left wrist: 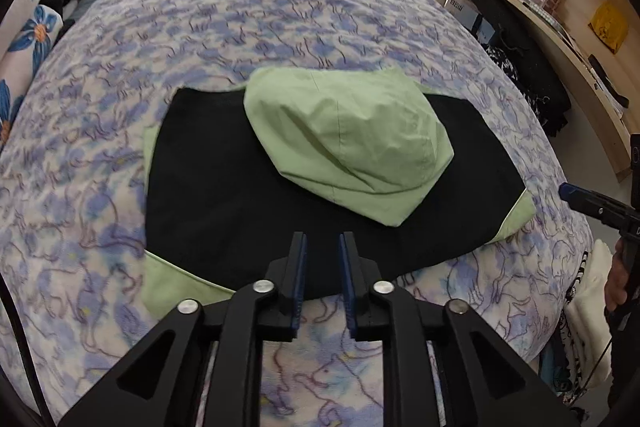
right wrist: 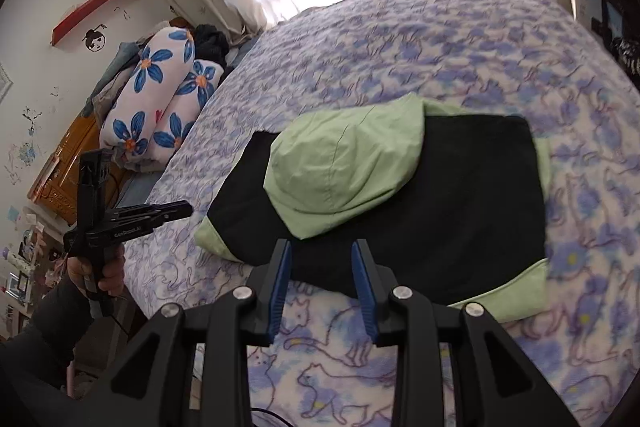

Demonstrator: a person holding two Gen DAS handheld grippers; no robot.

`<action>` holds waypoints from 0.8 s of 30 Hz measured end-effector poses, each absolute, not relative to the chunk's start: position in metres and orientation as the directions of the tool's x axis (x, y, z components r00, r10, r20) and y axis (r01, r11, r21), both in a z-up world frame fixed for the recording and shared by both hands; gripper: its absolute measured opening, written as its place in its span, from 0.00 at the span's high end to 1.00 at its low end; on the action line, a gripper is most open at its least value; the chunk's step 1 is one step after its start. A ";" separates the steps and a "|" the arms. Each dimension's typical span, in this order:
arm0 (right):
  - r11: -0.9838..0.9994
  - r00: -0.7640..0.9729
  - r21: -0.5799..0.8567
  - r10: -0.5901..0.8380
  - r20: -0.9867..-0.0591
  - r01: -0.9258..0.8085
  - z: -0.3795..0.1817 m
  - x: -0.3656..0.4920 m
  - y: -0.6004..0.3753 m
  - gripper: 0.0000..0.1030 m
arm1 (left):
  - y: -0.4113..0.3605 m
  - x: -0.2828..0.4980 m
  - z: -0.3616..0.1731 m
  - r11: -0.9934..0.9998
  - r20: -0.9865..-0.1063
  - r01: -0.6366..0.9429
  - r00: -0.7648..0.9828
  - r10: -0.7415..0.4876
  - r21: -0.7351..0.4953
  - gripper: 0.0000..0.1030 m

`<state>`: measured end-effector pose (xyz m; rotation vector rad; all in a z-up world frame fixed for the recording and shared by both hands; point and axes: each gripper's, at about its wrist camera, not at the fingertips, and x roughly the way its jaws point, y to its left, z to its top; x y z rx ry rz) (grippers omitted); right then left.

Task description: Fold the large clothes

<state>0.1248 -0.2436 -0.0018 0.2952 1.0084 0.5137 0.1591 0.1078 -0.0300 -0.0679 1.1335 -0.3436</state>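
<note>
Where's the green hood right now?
The hood lies flat on top of the folded black jacket on the bed, centre in both wrist views, just beyond the open, empty grippers.

My folded jacket (left wrist: 248,195) sits on the bed (left wrist: 280,27) near its front edge, hood (left wrist: 344,139) flopped on top, pillows (right wrist: 160,95) off the bed's left edge.

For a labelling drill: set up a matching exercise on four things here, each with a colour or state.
1 hood
2 jacket body
3 bedspread
4 left gripper

a black
b open, holding nothing
c light green
d blue and purple pattern

Pairs: 1-c, 2-a, 3-d, 4-b
</note>
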 end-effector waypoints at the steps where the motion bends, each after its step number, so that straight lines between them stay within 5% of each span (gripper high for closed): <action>1: 0.835 0.414 0.482 0.550 -0.725 -0.266 -0.012 0.129 -0.238 0.69 | 0.105 0.162 -0.039 0.944 -0.877 0.228 0.367 -0.311 -0.239 0.79; 7: 0.798 0.377 0.574 0.597 -0.708 -0.186 -0.073 0.150 -0.221 0.58 | 0.097 0.181 -0.095 0.915 -0.862 0.170 0.309 -0.401 -0.365 0.58; 20: 0.728 0.417 0.684 0.631 -0.654 -0.029 -0.156 0.207 -0.201 0.58 | 0.085 0.225 -0.164 0.813 -0.727 0.068 0.409 -0.551 -0.578 0.56; 22: 0.721 0.439 0.693 0.632 -0.639 -0.029 -0.160 0.213 -0.198 0.58 | 0.086 0.227 -0.168 0.795 -0.708 0.052 0.424 -0.565 -0.604 0.56; 24: 0.718 0.465 0.695 0.632 -0.620 -0.048 -0.161 0.215 -0.194 0.62 | 0.085 0.230 -0.171 0.777 -0.688 0.042 0.437 -0.580 -0.628 0.79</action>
